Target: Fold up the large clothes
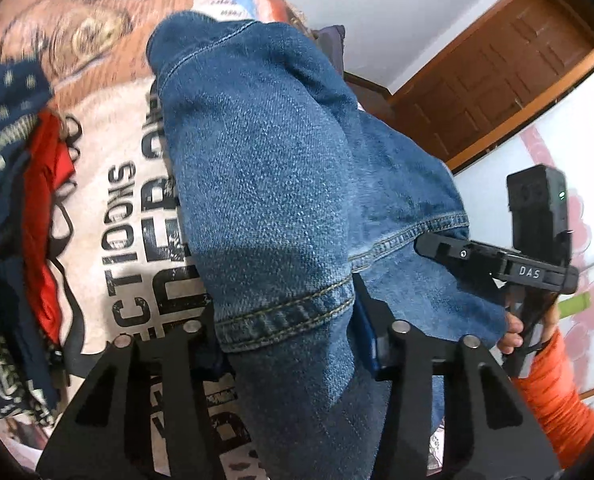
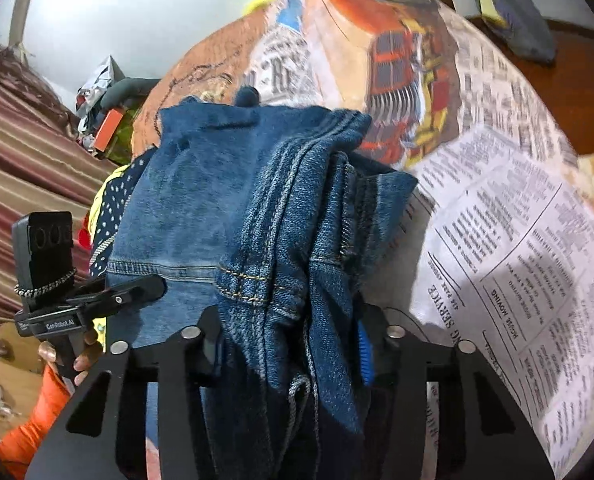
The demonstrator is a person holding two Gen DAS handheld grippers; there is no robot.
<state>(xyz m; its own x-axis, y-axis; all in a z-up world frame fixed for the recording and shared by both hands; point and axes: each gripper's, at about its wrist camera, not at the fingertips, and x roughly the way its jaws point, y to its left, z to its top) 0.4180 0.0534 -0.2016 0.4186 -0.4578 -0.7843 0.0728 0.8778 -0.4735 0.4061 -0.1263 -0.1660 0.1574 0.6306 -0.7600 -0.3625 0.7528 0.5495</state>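
Note:
A pair of blue denim jeans [image 1: 273, 168] hangs between both grippers above a bed with a printed newspaper-style sheet [image 1: 125, 208]. My left gripper [image 1: 293, 332] is shut on a hemmed edge of the jeans. My right gripper [image 2: 293, 340] is shut on a bunched seam part of the jeans [image 2: 225, 200]. In the left wrist view the right gripper [image 1: 437, 246] shows at the right, pinching the denim. In the right wrist view the left gripper [image 2: 153, 284] shows at the left, pinching the denim. The jeans drape away from me, with the far end resting on the bed.
A pile of other clothes, navy dotted and red [image 1: 21, 184], lies at the left of the bed. A brown wooden door [image 1: 509, 68] stands at the back right. A striped curtain [image 2: 25, 160] and clutter [image 2: 105, 120] are at the left. A dark pillow [image 2: 517, 12] lies far right.

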